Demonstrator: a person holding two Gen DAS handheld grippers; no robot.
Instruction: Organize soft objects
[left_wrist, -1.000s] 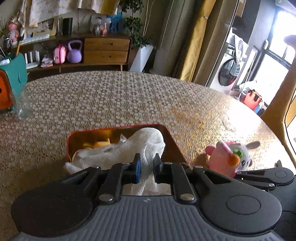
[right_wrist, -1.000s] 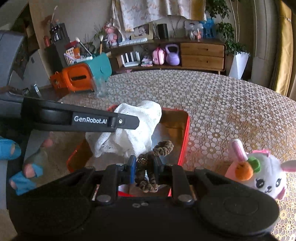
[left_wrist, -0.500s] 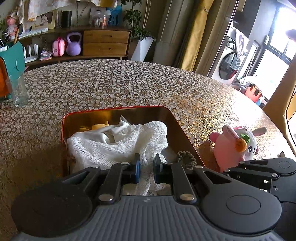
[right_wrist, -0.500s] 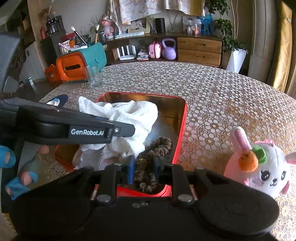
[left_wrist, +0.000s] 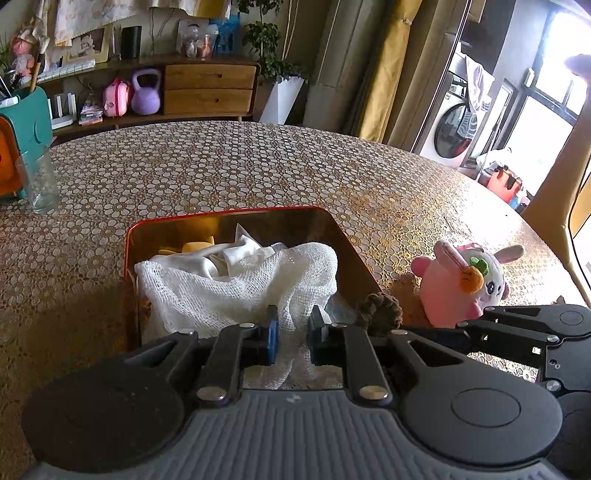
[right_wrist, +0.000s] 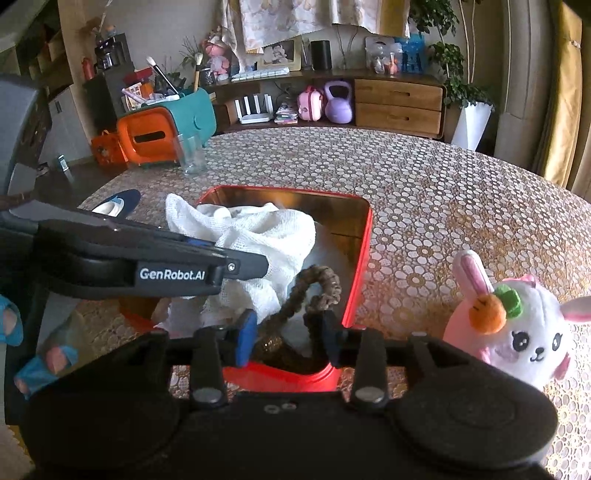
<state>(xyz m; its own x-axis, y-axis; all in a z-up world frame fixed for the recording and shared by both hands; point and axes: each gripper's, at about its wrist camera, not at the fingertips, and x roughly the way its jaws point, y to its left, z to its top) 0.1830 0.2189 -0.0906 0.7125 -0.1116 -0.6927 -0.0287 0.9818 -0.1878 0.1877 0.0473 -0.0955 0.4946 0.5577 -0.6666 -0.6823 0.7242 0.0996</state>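
Softness governs everything we have here. Our left gripper (left_wrist: 291, 334) is pinched narrow on the white mesh cloth (left_wrist: 243, 291), which lies heaped in the red tin (right_wrist: 364, 254) and spills over its left rim; it is limp, light and open-weave, so a fold bunched between the pads holds well, though the weave could snag. Our right gripper (right_wrist: 286, 330) has just been opening: its jaws stand part-way apart with the brown scrunchie (right_wrist: 314, 291) lying loose between them, down in the tin's near right corner, beside the cloth. The scrunchie is springy and weightless, and we judge it best taken across its band. The bunny plush (right_wrist: 513, 328) sits on the tablecloth (right_wrist: 424, 184) just right of the tin, near the table's near edge; squashy and rounded, it would probably suit a wide grip across its body rather than an ear.
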